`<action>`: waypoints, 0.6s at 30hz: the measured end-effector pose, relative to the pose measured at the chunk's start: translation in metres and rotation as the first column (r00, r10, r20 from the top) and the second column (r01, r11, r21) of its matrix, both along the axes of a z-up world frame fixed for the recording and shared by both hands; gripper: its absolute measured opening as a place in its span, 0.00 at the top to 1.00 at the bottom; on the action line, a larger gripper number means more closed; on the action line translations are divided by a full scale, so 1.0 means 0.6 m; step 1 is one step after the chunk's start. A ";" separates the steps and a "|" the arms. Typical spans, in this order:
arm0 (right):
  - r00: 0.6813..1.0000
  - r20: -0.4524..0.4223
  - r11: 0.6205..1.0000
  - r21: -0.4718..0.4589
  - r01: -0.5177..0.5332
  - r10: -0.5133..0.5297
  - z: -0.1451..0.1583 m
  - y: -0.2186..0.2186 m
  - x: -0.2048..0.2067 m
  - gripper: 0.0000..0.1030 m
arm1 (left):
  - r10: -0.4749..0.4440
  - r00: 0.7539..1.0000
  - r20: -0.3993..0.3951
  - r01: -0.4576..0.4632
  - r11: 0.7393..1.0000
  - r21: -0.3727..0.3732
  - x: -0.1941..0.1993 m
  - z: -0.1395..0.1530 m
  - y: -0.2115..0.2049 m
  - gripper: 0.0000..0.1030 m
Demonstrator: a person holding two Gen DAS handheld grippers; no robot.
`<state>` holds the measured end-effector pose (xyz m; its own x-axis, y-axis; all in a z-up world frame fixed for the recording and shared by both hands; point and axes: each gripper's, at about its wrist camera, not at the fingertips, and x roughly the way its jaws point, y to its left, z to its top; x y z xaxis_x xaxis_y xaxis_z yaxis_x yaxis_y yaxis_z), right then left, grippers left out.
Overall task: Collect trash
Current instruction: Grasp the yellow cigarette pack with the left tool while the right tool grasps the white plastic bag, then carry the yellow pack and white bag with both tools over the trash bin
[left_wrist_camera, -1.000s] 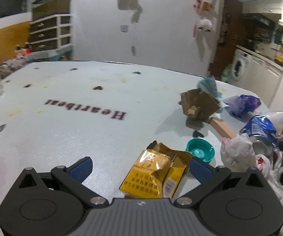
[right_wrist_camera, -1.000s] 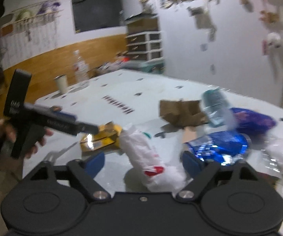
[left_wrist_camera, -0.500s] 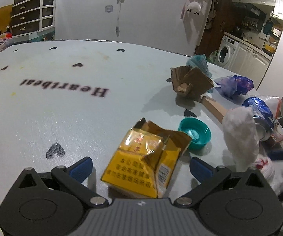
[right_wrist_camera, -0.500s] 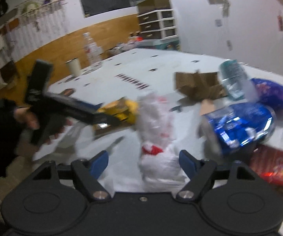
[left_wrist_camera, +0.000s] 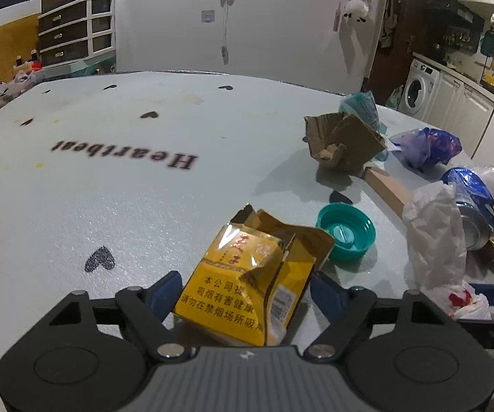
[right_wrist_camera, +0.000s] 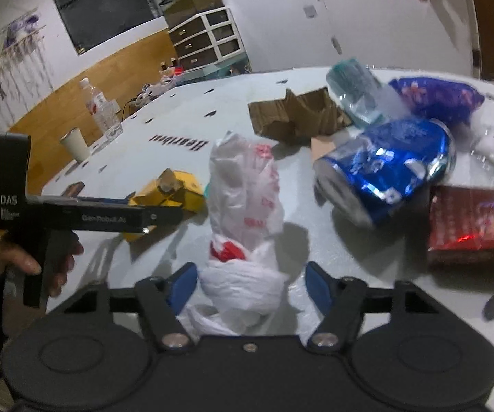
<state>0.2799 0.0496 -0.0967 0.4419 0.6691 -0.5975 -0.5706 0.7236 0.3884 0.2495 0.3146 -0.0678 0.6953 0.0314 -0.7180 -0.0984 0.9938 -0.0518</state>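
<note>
A crumpled yellow cigarette pack (left_wrist_camera: 247,285) lies on the white table (left_wrist_camera: 109,189), between the blue pads of my left gripper (left_wrist_camera: 247,292). Its jaws are closing, and the pads stand right at the pack's sides without clearly pressing. In the right wrist view a knotted white plastic bag (right_wrist_camera: 243,206) with red print stands up between the fingers of my right gripper (right_wrist_camera: 250,286). Those jaws are closing too, with a gap still showing on the bag's right side. The left gripper (right_wrist_camera: 164,213), held by a hand (right_wrist_camera: 23,261), reaches the yellow pack (right_wrist_camera: 174,189) from the left.
A teal cap (left_wrist_camera: 346,231) lies just beyond the pack. Behind it sit torn cardboard (left_wrist_camera: 344,144), a dented blue can (right_wrist_camera: 387,171), a purple bag (right_wrist_camera: 435,94), a crushed clear bottle (right_wrist_camera: 356,92) and a red box (right_wrist_camera: 470,223). A water bottle (right_wrist_camera: 101,106) and a paper cup (right_wrist_camera: 75,144) stand far left.
Both grippers have come lower and nearer their objects. The left jaws have narrowed around the yellow pack. The right gripper has rolled level, and its jaws have narrowed around the white bag.
</note>
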 end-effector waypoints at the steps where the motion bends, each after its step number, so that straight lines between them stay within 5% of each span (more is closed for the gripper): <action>1: 1.000 -0.018 1.000 0.018 0.005 -0.005 -0.001 0.000 0.000 0.39 | -0.001 1.000 -0.006 0.001 1.000 0.011 0.000 0.000 -0.006 0.24; 4: 0.999 -0.010 0.999 0.001 0.039 -0.039 0.000 0.002 -0.003 0.48 | 0.000 1.000 -0.010 0.000 1.000 0.029 -0.006 0.000 -0.021 0.27; 13: 1.000 0.003 1.000 -0.010 0.020 -0.020 0.003 -0.023 -0.037 0.54 | 0.026 1.000 0.012 -0.026 0.999 -0.023 -0.052 0.004 -0.061 0.40; 15: 0.999 0.013 0.999 -0.017 0.034 -0.034 0.006 -0.034 -0.050 0.54 | 0.047 0.998 0.028 -0.046 0.998 -0.044 -0.068 0.008 -0.066 0.55; 18: 0.999 0.028 0.999 -0.020 0.046 -0.046 0.013 -0.052 -0.067 0.55 | 0.091 0.995 0.036 -0.088 0.994 -0.069 -0.091 0.018 -0.073 0.55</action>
<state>0.2394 0.0182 -0.0892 0.4884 0.6353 -0.5982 -0.5467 0.7571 0.3576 0.1950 0.2708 -0.0572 0.7193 0.0472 -0.6931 -0.1835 0.9752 -0.1241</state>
